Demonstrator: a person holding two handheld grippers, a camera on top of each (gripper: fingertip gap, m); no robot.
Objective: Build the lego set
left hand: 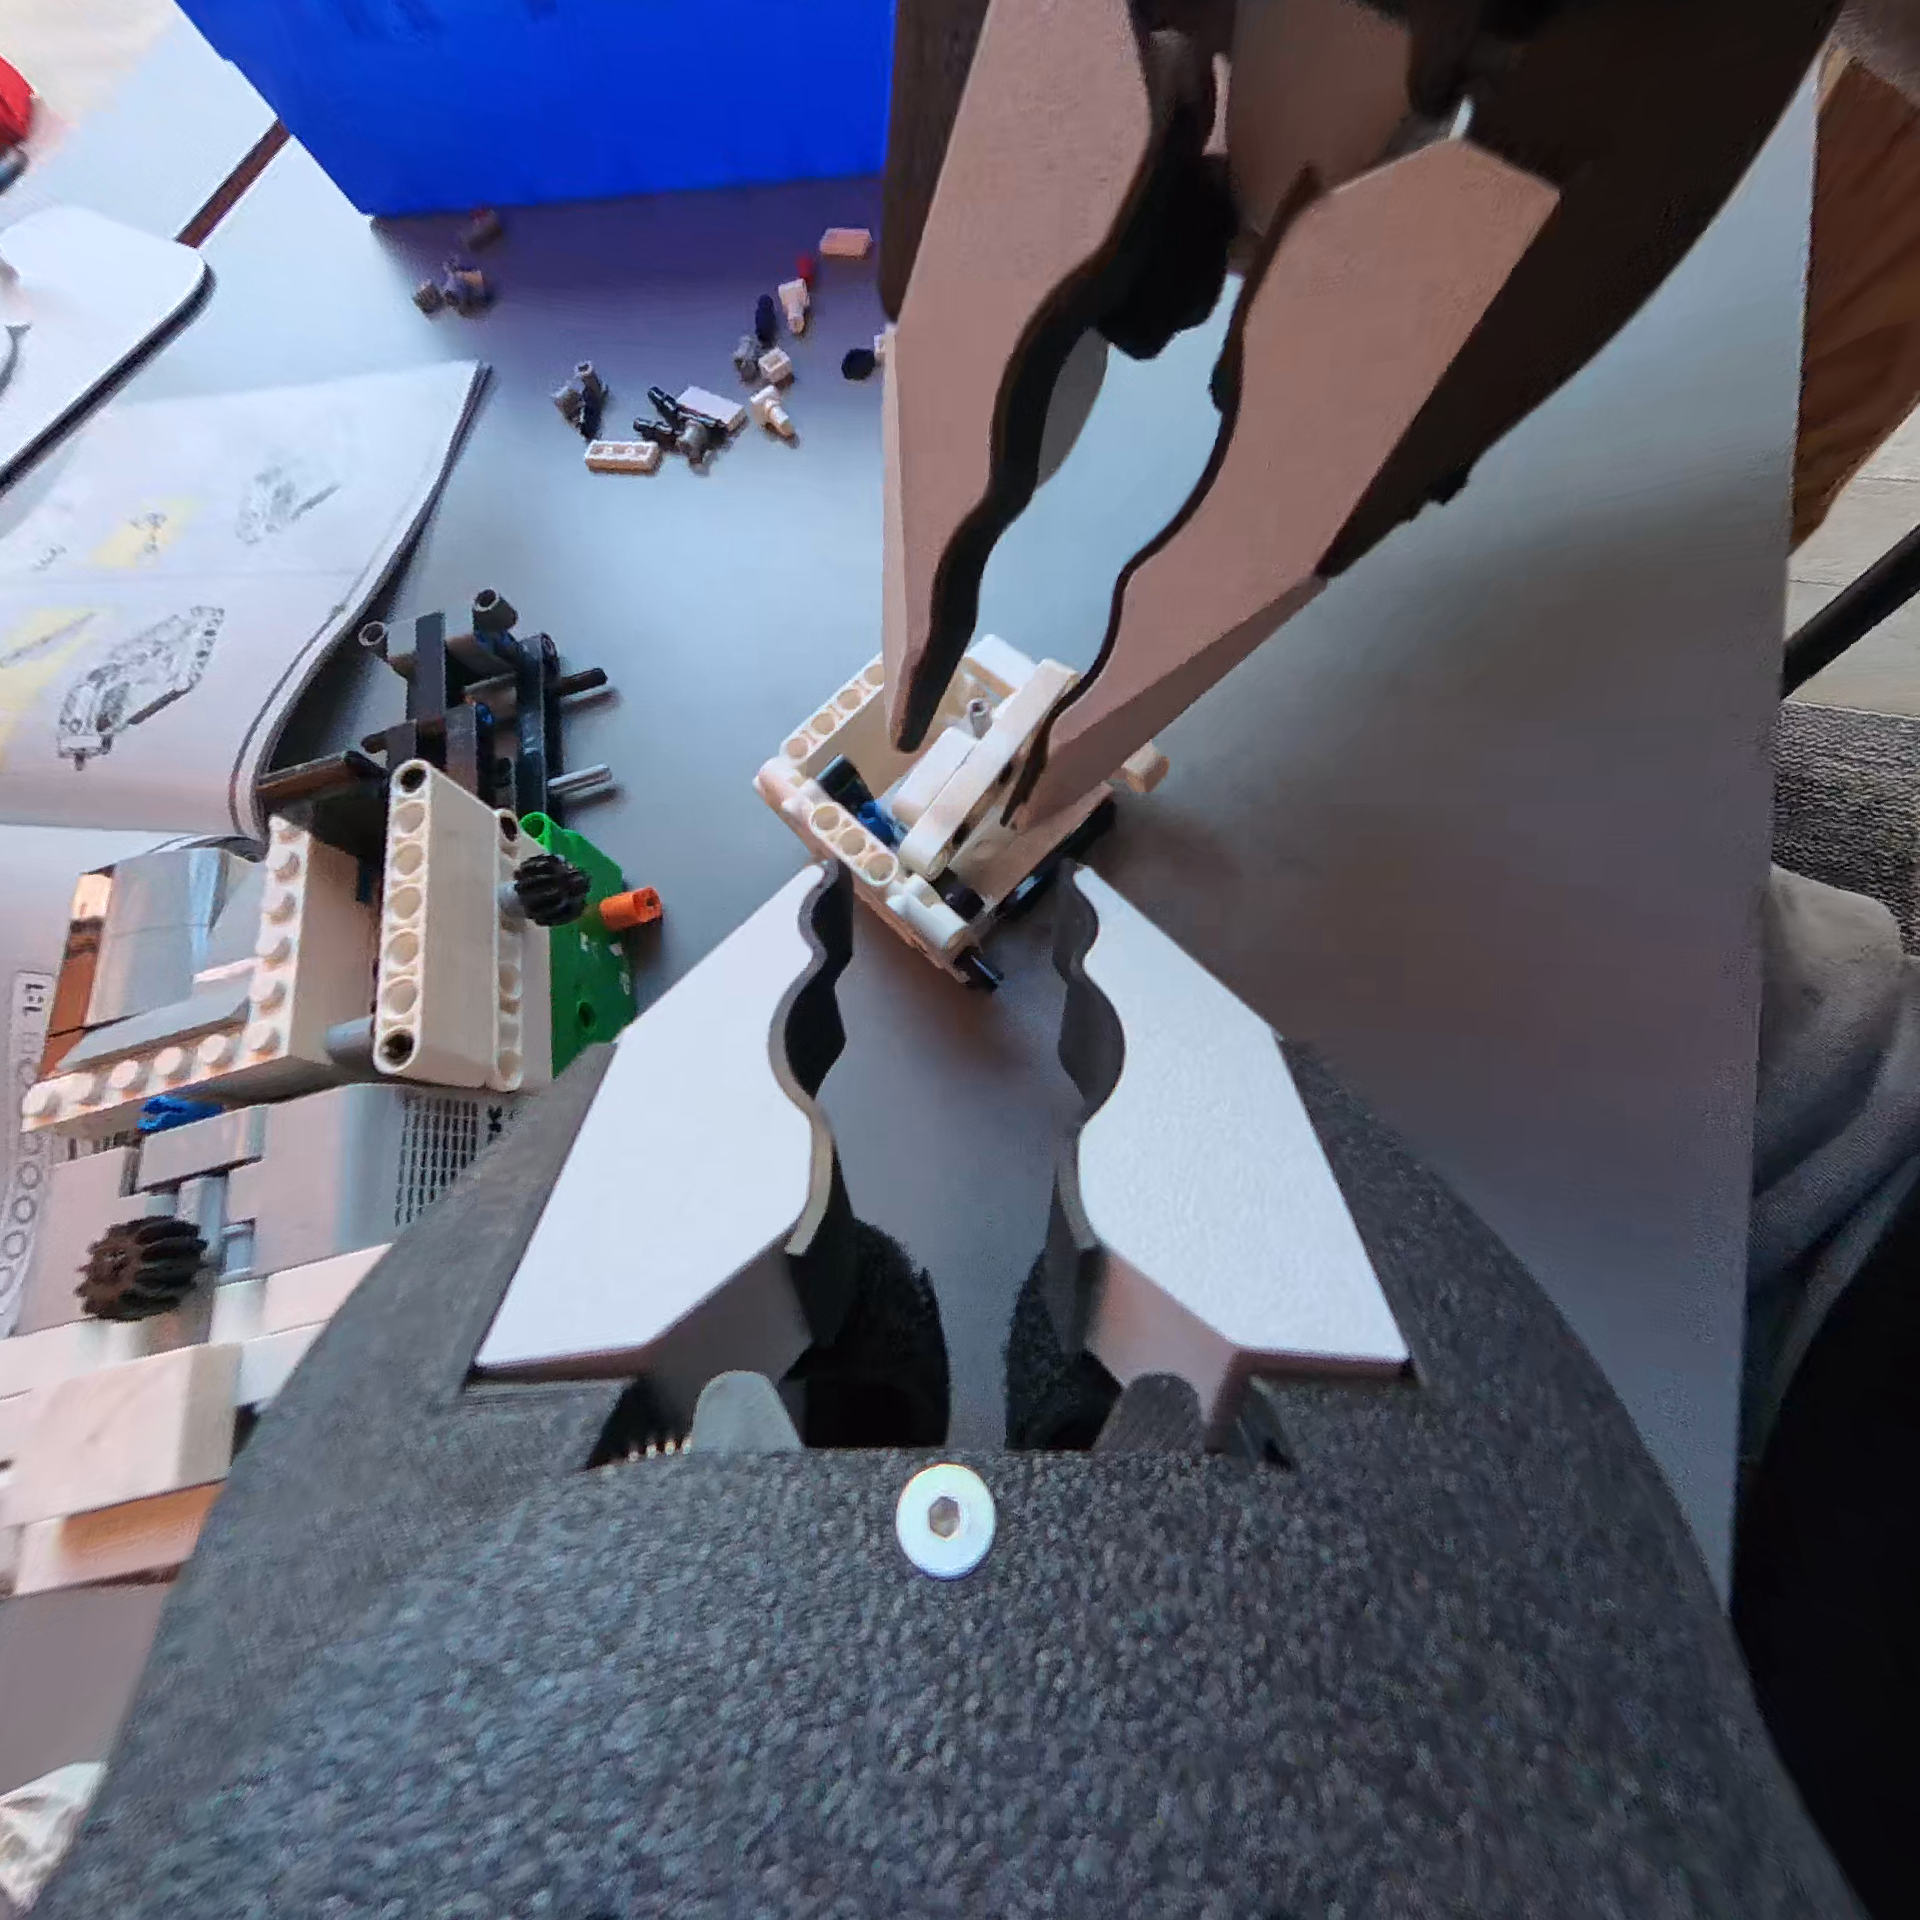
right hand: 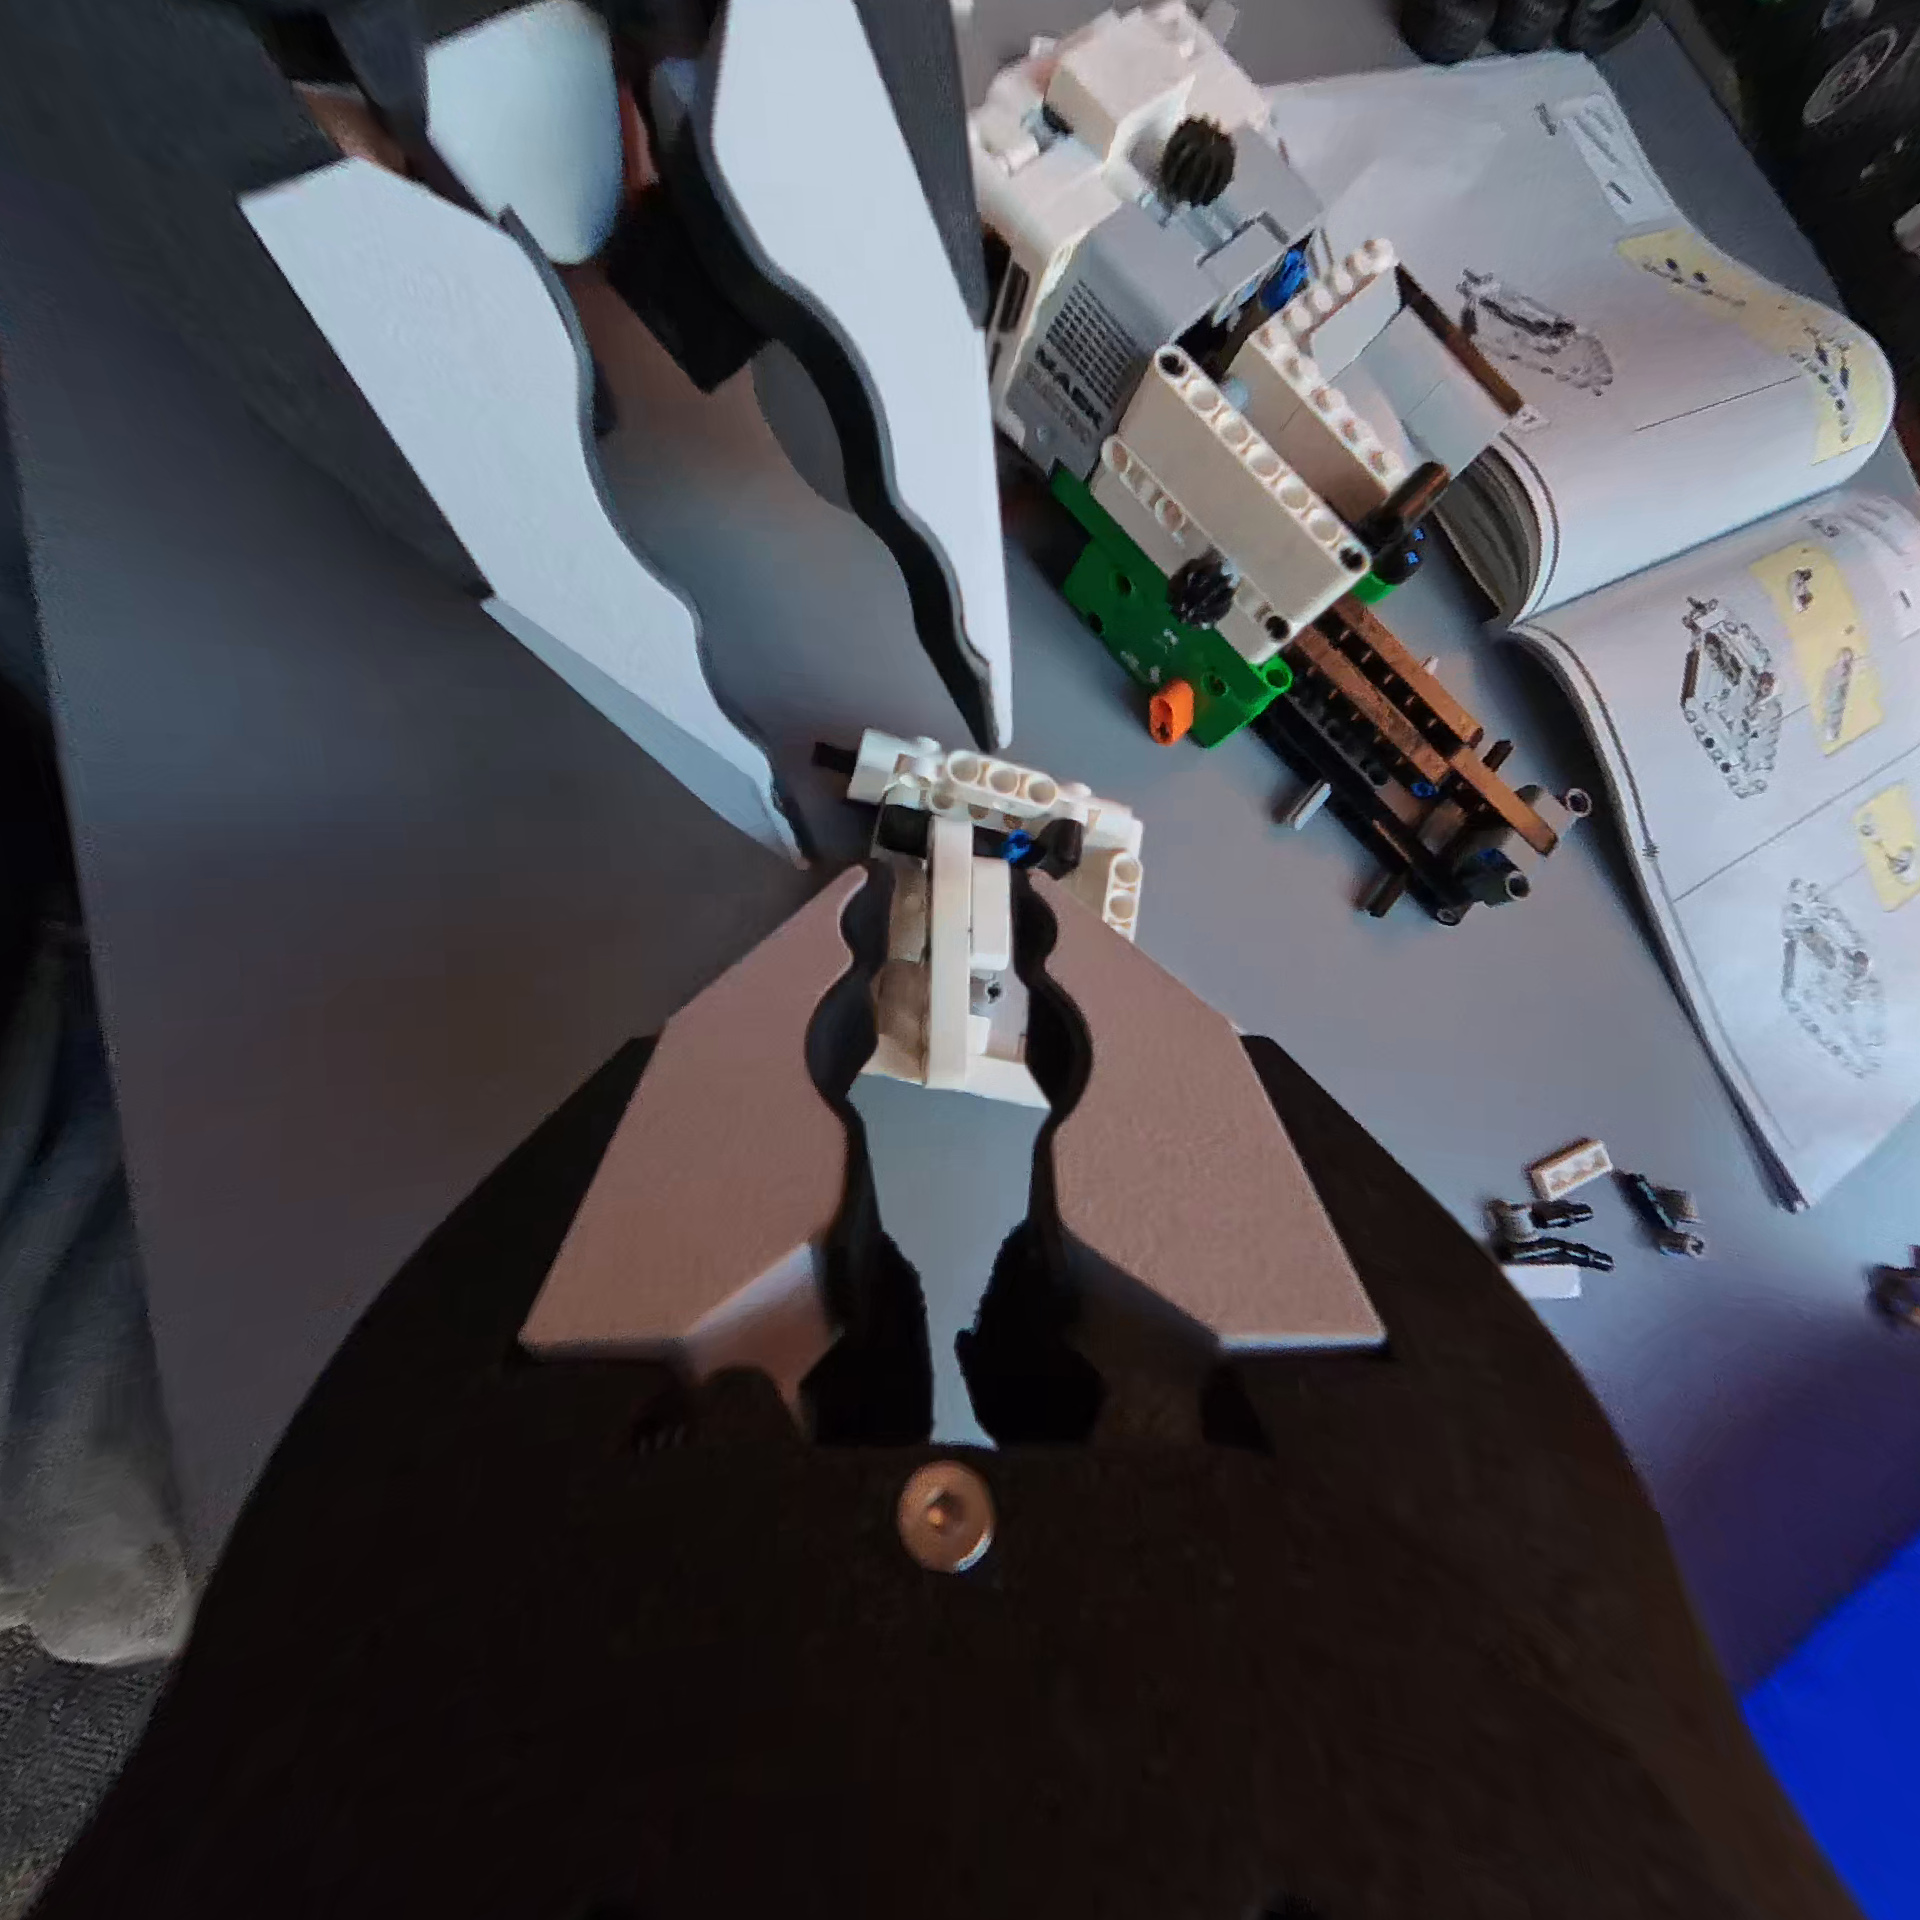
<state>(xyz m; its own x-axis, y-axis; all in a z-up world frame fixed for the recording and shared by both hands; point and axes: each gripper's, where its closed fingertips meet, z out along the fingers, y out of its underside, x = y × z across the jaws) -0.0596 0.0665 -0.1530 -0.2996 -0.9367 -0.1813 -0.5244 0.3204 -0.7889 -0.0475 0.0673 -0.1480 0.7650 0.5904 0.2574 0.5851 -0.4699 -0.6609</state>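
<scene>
A small white Lego sub-assembly [left hand: 935, 821] of holed beams with black and blue pins sits just above the grey table [left hand: 1351, 935]. My left gripper [left hand: 951, 883] is closed on its near end, a fingertip on each side. My right gripper [left hand: 977, 758] comes in from above, opposite, shut on the white pieces on its top. In the right wrist view the sub-assembly [right hand: 987, 894] sits between my right gripper's [right hand: 951, 894] fingers. The left gripper [right hand: 899, 795] straddles its far end there.
A larger white, grey and green truck build [left hand: 436, 935] [right hand: 1226, 457] lies to the left, beside an open instruction booklet [left hand: 208, 582] [right hand: 1766, 727]. Several loose small pieces [left hand: 686, 416] [right hand: 1590, 1216] lie near a blue bin [left hand: 582, 94]. The table edge [left hand: 1766, 1039] runs at the right.
</scene>
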